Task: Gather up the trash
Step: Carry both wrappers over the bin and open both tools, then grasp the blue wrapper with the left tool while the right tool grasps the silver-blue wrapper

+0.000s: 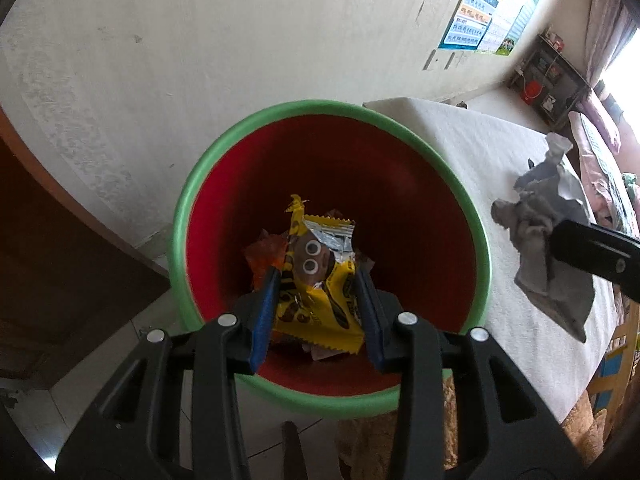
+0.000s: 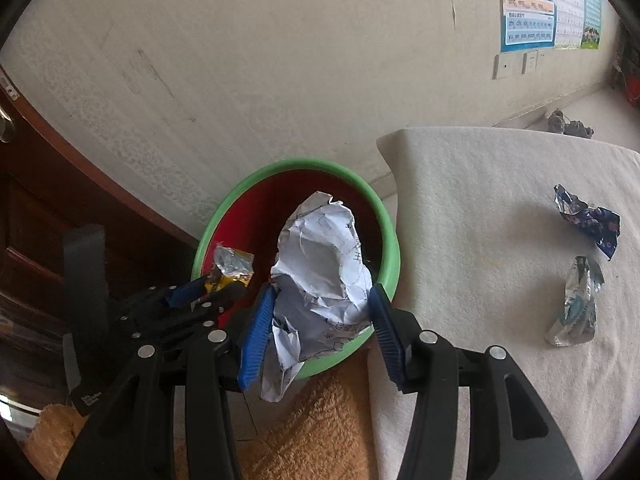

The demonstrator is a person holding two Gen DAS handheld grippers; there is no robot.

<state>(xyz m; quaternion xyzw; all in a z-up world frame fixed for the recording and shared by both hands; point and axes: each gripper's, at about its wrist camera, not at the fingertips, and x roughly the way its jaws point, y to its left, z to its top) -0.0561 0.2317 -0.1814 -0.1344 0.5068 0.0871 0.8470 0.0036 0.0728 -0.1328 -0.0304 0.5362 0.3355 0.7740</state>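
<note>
A red bin with a green rim [image 1: 224, 148] [image 2: 390, 240] stands on the floor by the wall. My left gripper [image 1: 316, 280] is shut on a yellow snack wrapper [image 1: 316, 312] and holds it over the bin's mouth; it also shows in the right wrist view [image 2: 230, 272]. Orange wrappers [image 1: 264, 254] lie in the bin. My right gripper [image 2: 320, 292] is shut on a crumpled white paper [image 2: 324, 256] at the bin's right rim; the paper also shows in the left wrist view [image 1: 536, 216].
A white-covered bed [image 2: 480, 208] stands right of the bin, with a blue crumpled wrapper [image 2: 592, 220] and a silver wrapper [image 2: 576, 304] on it. A brown door [image 2: 36, 216] is left. A tan plush rug [image 2: 320, 432] lies below.
</note>
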